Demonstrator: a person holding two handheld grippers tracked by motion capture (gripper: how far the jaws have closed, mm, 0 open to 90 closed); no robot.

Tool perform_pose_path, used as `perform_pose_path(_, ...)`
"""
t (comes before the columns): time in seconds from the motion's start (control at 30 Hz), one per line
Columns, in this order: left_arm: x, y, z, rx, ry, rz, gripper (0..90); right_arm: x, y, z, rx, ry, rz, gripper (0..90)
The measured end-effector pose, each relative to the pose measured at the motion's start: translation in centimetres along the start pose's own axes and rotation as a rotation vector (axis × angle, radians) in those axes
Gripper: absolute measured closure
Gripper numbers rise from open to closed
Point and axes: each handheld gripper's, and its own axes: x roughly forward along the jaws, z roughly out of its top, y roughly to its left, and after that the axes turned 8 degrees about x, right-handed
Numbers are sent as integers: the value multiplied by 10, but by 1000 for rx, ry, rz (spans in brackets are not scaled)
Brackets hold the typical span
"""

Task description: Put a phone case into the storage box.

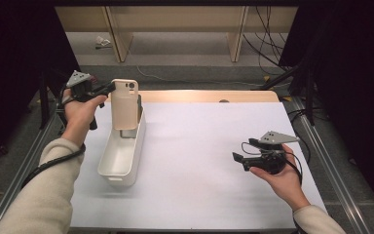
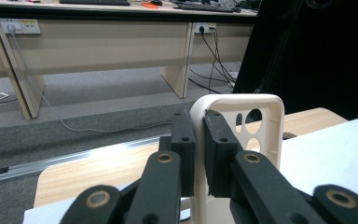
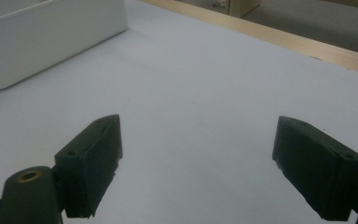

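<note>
A beige phone case (image 1: 125, 103) stands upright over the far end of a white oblong bin (image 1: 121, 153). My left gripper (image 1: 111, 87) is shut on the case's upper left edge. In the left gripper view the pads pinch the rim of the phone case (image 2: 261, 126) near its camera holes, with my left gripper (image 2: 199, 154) closed tight on it. My right gripper (image 1: 237, 158) rests in a hand at the right of the white mat, open, with nothing between its jaws. The right gripper view has my right gripper (image 3: 198, 163) wide apart above bare mat.
The white mat (image 1: 199, 161) covers a wooden table (image 1: 209, 95). The white bin (image 3: 42, 37) lies off to the left of the right gripper. Metal rails run along both table sides. Desks and cables stand beyond the far edge.
</note>
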Motion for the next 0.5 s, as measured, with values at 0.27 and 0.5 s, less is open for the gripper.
perform_pose_path(0.27,5,-1,-10,-4,4,-7,834,0,0,0,1,1,1,165)
perform_pose_path(0.5,10,-2,-16,0,17,-6,834,0,0,0,1,2,1,164)
